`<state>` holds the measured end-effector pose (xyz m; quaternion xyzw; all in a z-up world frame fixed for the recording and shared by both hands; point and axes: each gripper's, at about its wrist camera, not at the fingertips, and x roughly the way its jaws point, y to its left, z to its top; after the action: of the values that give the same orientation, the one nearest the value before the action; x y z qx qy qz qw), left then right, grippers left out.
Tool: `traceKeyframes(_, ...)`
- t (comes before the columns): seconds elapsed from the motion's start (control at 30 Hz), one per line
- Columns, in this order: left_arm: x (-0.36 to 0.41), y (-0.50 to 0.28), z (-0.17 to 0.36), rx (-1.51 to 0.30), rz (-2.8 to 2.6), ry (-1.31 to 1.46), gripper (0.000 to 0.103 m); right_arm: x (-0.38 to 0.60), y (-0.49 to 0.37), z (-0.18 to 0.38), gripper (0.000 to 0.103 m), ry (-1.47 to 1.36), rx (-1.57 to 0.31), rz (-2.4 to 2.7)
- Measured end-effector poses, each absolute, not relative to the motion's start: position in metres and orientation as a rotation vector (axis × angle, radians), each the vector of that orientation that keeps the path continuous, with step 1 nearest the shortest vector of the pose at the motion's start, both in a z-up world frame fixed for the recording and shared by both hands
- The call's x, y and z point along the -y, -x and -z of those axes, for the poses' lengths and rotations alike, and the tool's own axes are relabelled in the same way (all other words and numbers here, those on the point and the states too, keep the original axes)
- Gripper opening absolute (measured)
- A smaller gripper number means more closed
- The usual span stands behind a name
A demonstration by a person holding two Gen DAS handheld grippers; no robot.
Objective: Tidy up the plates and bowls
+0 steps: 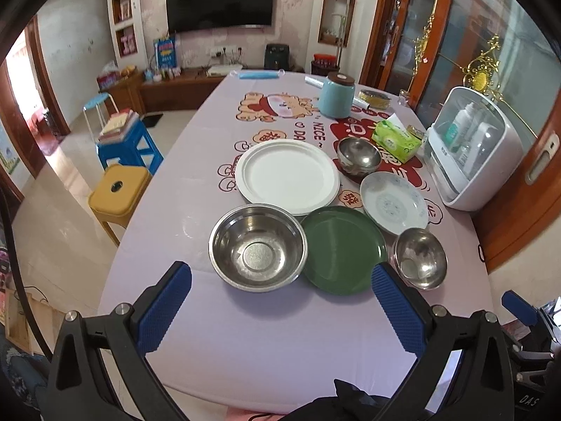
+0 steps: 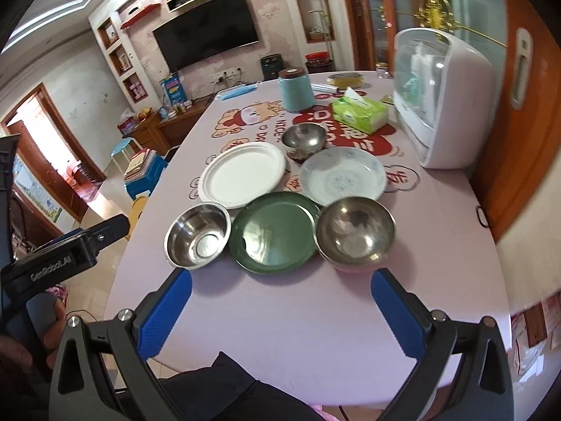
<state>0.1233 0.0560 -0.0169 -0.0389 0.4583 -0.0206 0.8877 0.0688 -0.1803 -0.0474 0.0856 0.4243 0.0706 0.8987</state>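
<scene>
Plates and bowls lie spread in a loose cluster on the lilac-covered counter point(image 1: 266, 333), none stacked yet, so the sorting looks barely begun. Farthest left in the near row sits the wide steel bowl point(image 1: 258, 247), upright and empty, its rim just beside the green plate point(image 1: 343, 249). Behind them lies the white plate point(image 1: 286, 176), flat, its near edge seeming to overlap both. Right of the green plate, the near small steel bowl point(image 1: 420, 258) stands close against it; it may be two bowls nested, though that is hard to tell. Behind that, the pale patterned plate point(image 1: 394, 201) rests flat, and beyond it the far small steel bowl point(image 1: 359, 156) sits near the green tissue pack point(image 1: 396, 138).

Both tools hover short of the dishes, over bare cloth. The left gripper point(image 1: 282, 310) is spread wide, holding nothing, aimed between the wide bowl and green plate. The right gripper point(image 2: 282, 310) is likewise released and empty, facing the green plate and near small bowl. Such open, backed-off poses suggest a choice still to be made; like with like seems the sensible grouping, plates largest at the bottom.
</scene>
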Motion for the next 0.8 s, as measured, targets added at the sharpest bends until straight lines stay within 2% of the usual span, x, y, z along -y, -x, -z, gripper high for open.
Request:
traceKeyframes(0.47,-0.117,-0.229,0.036,-1.083,-0.058,0.094,0.102,0.162,-0.178,0.05,0.103,-0.276,-0.922,-0.156)
traceKeyframes(0.8,-0.147,-0.299,0.066,-1.124,-0.077,0.08,0.102,0.15,-0.252,0.081,0.102,-0.307,-0.964,-0.143)
